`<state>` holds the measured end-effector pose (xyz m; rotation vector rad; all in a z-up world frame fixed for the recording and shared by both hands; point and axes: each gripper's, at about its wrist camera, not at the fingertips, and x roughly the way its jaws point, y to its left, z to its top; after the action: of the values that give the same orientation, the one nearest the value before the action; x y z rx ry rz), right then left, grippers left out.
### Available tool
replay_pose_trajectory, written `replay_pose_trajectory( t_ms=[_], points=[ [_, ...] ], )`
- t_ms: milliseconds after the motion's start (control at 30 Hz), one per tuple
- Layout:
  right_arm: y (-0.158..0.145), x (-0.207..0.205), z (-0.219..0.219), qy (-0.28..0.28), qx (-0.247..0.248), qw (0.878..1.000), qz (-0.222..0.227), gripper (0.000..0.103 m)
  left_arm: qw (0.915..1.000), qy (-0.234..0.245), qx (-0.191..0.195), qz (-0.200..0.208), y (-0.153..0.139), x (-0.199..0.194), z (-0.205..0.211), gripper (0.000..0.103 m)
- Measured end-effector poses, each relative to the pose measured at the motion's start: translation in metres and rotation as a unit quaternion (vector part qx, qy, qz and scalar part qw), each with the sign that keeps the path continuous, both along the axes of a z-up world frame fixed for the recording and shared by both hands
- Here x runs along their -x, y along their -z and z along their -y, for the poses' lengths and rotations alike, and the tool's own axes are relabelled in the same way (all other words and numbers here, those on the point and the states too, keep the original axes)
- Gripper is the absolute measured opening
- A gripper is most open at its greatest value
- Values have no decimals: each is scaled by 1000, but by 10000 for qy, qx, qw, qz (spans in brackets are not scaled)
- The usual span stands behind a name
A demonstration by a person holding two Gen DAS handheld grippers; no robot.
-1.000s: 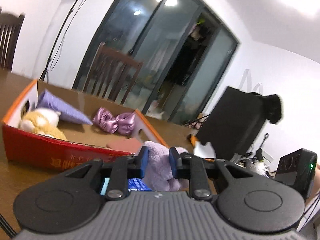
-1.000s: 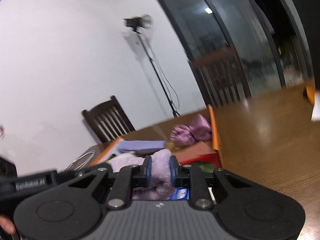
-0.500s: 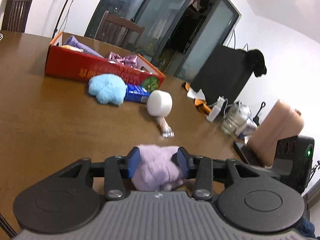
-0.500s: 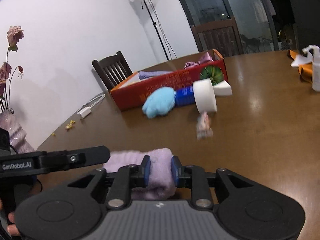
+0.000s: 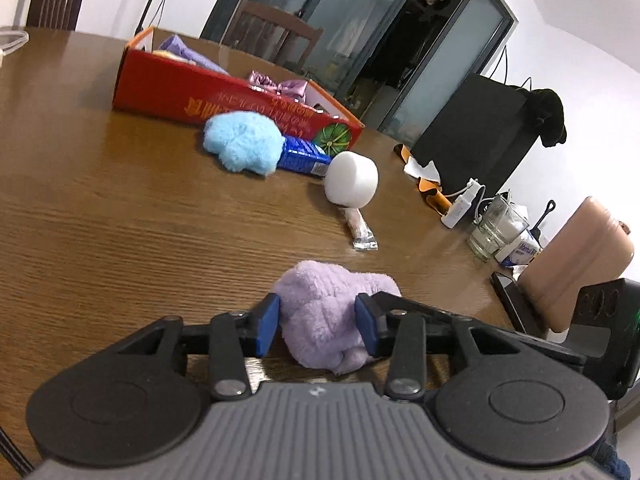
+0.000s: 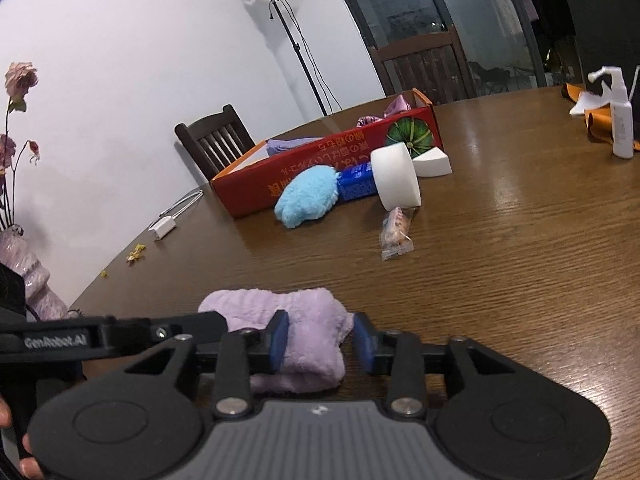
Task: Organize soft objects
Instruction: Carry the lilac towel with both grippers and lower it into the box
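The left gripper (image 5: pixel 316 322) has just narrowed its jaws, which flank the lilac cloth (image 5: pixel 332 312) lying on the table (image 5: pixel 120 220), seemingly without pinching. The right gripper's (image 6: pixel 320 340) jaws have just been opening, one pad clearly free, probably releasing the cloth well short of the red box (image 6: pixel 280 172).

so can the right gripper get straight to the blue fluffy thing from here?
Probably not straight away: the purple cloth lies between the right gripper's just-opened jaws. Past it, bare table leads to the blue fluffy thing.
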<state>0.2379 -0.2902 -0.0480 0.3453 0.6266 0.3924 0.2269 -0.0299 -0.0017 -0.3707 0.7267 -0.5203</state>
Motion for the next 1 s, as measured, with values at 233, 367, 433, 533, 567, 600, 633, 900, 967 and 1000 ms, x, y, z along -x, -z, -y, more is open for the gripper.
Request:
replay_pose_trajectory(
  t_ms=[233,367,433,533,567,600,633,900,967,1000],
  points=[
    [-29,-18,7,-209,-527,9981,236,20,9984,331,202,408,-27,-20,2,33],
    [-67,-56,10,-365,-537,9958,645,19,9942,311,231,1001,-64,-60,2,33],
    [-88,-84,12,-423,-485,9942,863,19,9908,205,240,1316,-82,-88,3,33],
    [-121,-137,12,-533,-255,9912,1188,19,9881,64,333,1498,-106,-146,8,33],
    [-128,-158,11,-537,-163,9909,1220,19,9884,27,338,1483,-110,-165,10,33],
    [-132,-178,10,-516,-130,9915,1185,19,9890,12,311,1449,-114,-186,12,33],
    [-136,-205,9,-551,-47,9923,1110,19,9904,-68,244,1358,-116,-213,16,33],
    [-89,-378,-17,-493,956,9942,-47,18,9964,-650,-352,-410,-67,-367,39,28],
    [-73,-405,-26,-434,1442,9880,-341,17,9920,-739,-485,-901,-49,-391,45,28],
    [-67,-416,-28,-420,1592,9847,-573,17,9904,-697,-455,-1104,-42,-399,46,29]
  ],
)
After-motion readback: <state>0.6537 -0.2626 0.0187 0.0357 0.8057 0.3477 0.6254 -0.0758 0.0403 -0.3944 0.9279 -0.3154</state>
